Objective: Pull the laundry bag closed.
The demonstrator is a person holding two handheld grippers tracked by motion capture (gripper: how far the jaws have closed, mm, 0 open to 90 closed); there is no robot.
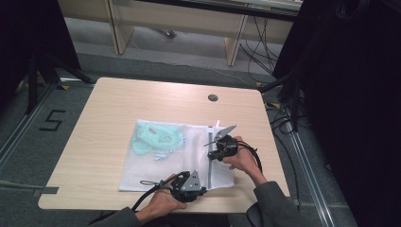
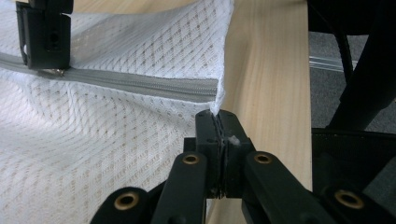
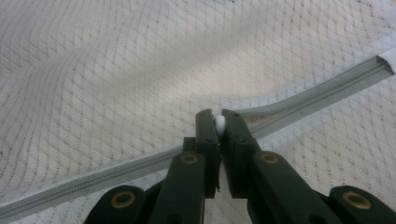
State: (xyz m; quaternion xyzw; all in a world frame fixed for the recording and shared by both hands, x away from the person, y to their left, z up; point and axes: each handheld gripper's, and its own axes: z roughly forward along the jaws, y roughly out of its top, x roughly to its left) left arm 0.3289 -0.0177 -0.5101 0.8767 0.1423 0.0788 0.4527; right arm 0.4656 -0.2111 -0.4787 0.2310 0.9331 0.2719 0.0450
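Left gripper (image 2: 218, 122) is clamped on the corner of the white mesh bag (image 1: 142, 165), lower centre of the high view. Right gripper (image 3: 219, 119) pinches the white zipper pull (image 3: 220, 123) on the grey zipper (image 2: 140, 84). Bag lies on the bench (image 1: 108, 99), holding a green item (image 1: 158, 138).

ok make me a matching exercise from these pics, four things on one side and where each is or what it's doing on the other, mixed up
Things:
1. left gripper
2. right gripper
3. mint-green item
4. round dark grommet

Place or state:
A. lies inside the white mesh bag
B. set in the table top near its far edge
C. shut on the bag's corner at the end of the grey zipper
D. shut on the small white zipper pull

Pairs: 1-C, 2-D, 3-A, 4-B
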